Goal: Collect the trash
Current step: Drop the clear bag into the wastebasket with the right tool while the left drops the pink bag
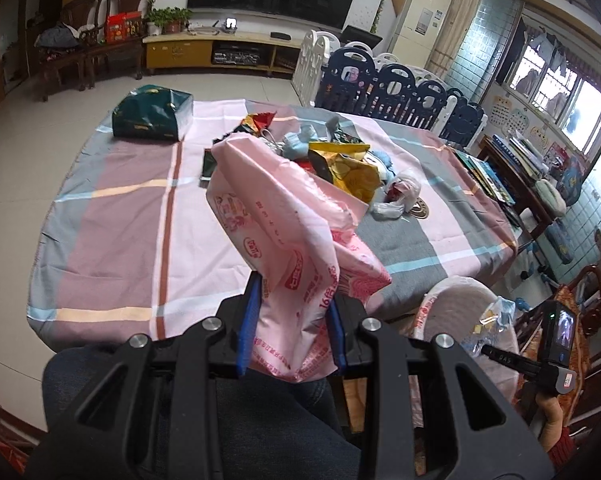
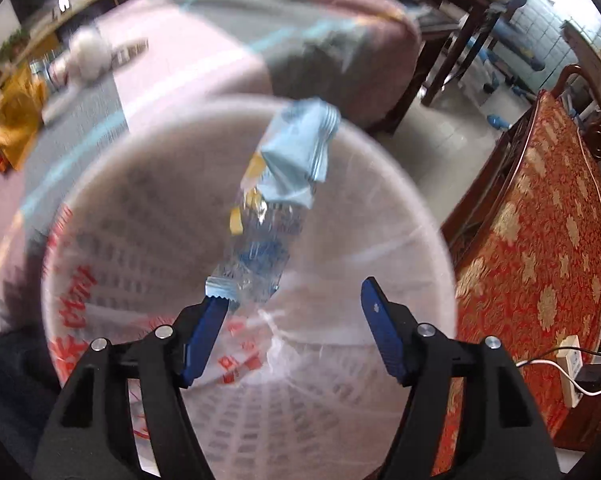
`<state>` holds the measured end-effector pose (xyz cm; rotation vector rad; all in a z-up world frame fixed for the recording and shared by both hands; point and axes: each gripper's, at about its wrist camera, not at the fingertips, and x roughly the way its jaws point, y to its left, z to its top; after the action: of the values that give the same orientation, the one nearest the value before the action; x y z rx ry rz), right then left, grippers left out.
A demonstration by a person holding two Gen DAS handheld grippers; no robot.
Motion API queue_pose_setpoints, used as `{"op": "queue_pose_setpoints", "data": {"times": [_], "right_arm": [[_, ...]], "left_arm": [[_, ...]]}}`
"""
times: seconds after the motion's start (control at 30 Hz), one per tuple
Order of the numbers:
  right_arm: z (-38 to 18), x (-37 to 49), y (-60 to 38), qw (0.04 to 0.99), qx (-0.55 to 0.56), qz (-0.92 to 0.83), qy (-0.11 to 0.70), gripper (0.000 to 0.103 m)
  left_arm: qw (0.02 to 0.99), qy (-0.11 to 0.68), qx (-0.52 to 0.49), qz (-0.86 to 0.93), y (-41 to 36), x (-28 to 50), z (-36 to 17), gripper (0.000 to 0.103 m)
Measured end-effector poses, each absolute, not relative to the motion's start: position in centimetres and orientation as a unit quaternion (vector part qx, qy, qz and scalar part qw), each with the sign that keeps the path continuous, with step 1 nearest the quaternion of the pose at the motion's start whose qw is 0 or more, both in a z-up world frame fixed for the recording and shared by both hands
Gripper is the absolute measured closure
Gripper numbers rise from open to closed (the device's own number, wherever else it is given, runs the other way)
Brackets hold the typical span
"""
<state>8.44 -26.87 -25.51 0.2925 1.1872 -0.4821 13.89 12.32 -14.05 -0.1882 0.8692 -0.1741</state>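
My left gripper [image 1: 292, 304] is shut on a crumpled pink plastic wrapper [image 1: 288, 224] and holds it above the near edge of the table. A pile of trash [image 1: 332, 156] lies mid-table: yellow snack bags, blue crumpled pieces, clear plastic. My right gripper [image 2: 292, 292] is open above the white bag-lined trash basket [image 2: 112, 264]. A clear and light-blue wrapper [image 2: 284, 184] hangs loose just beyond its left fingertip [image 2: 216, 308], over the basket mouth. The basket also shows at lower right in the left wrist view [image 1: 456, 300].
The table wears a checked pink and grey cloth [image 1: 132, 216]. A dark green tissue pack [image 1: 152, 112] sits at its far left. A wooden chair with a red cushion [image 2: 540, 220] stands right of the basket. A playpen fence [image 1: 384, 84] stands behind the table.
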Motion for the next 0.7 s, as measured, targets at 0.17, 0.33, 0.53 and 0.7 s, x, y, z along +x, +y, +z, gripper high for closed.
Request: {"op": "queue_pose_setpoints", "data": {"times": [0.17, 0.33, 0.53, 0.7], "right_arm": [[-20.1, 7.3, -28.8, 0.841, 0.175, -0.223, 0.461, 0.03], [-19.5, 7.5, -30.3, 0.838, 0.201, -0.162, 0.48, 0.024], [-19.5, 5.3, -32.3, 0.839, 0.24, -0.175, 0.456, 0.024], [-17.2, 3.8, -35.4, 0.844, 0.282, -0.205, 0.408, 0.024]], "left_arm": [[0.88, 0.444, -0.1, -0.138, 9.3, 15.0, -15.0, 0.072], [0.86, 0.467, -0.073, -0.191, 3.6, 15.3, -16.1, 0.072], [0.832, 0.489, -0.013, -0.263, -3.6, 14.7, -17.2, 0.072], [0.776, 0.5, 0.082, -0.376, -12.0, 13.0, -19.2, 0.068]]}}
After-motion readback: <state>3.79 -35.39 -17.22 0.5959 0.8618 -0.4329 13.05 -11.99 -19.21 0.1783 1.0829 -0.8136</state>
